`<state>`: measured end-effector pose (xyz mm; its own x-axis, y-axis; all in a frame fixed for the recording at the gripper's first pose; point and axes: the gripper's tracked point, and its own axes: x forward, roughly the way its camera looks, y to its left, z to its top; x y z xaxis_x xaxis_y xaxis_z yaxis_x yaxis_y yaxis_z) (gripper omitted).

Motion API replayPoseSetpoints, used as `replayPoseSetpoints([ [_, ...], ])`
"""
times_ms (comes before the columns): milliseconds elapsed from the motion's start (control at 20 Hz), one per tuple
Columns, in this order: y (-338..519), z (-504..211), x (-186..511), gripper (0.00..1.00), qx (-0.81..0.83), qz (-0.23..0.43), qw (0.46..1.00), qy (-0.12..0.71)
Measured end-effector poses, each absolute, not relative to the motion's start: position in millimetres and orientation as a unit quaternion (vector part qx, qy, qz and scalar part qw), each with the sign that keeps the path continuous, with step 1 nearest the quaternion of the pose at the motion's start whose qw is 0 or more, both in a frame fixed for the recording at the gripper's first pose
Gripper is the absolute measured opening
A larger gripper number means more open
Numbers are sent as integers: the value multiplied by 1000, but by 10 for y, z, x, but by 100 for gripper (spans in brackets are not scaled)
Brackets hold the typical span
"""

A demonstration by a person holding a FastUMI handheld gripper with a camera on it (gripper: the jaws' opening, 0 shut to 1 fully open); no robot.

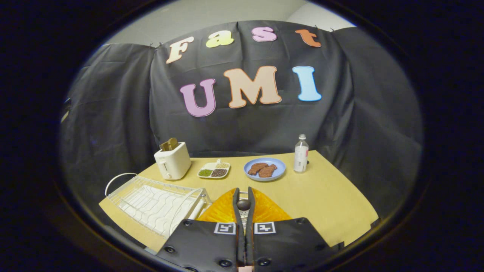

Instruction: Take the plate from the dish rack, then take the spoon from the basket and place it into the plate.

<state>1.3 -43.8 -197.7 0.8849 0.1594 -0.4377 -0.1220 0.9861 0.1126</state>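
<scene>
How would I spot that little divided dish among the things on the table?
Start at the tan table and find the white toaster beyond the hand-held gripper, whose fingers are nearly closed around a dark object over an orange plate. Between the toaster and the blue plate sits the divided dish. It alone is white, with compartments of green, dark and pale grains.

2 square black-and-white coded markers [225, 228], 1 on each half of the gripper [243, 191], no letters or numbers legible on them, fingers closed on a dark spoon [244, 204], label on the bottle [301, 154] too small to read
</scene>
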Motion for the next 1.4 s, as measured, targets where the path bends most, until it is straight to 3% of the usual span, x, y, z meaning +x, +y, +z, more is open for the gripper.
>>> replayPoseSetpoints([
  [750,-536,-1806,-779,4,32,12,968,249],
  [1400,-593,-2460,-1284,5,31,-17,951,308],
])
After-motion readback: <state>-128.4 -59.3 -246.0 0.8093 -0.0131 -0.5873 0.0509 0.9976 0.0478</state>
